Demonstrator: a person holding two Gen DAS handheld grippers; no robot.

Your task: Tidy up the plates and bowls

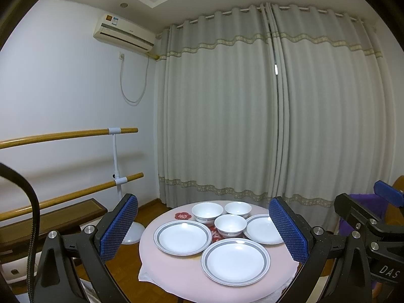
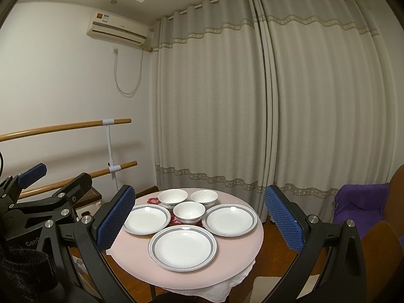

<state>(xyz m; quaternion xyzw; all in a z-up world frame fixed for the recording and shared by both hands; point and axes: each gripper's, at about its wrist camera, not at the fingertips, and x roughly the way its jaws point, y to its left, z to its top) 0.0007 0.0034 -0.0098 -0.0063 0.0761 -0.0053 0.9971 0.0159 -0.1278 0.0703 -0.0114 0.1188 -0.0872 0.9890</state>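
Both the left tongs (image 1: 203,229) and the right tongs (image 2: 198,216) hover spread, empty, before the round pink tabletop (image 2: 242,250). Three grey-rimmed white ceramic plates (image 2: 182,248) sit at six, nine and three o'clock (none stacked); three white ceramic bowls (image 2: 189,212) cluster from centre towards twelve.

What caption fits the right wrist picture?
Open tongs hover before a round table holding three plates and three bowls.
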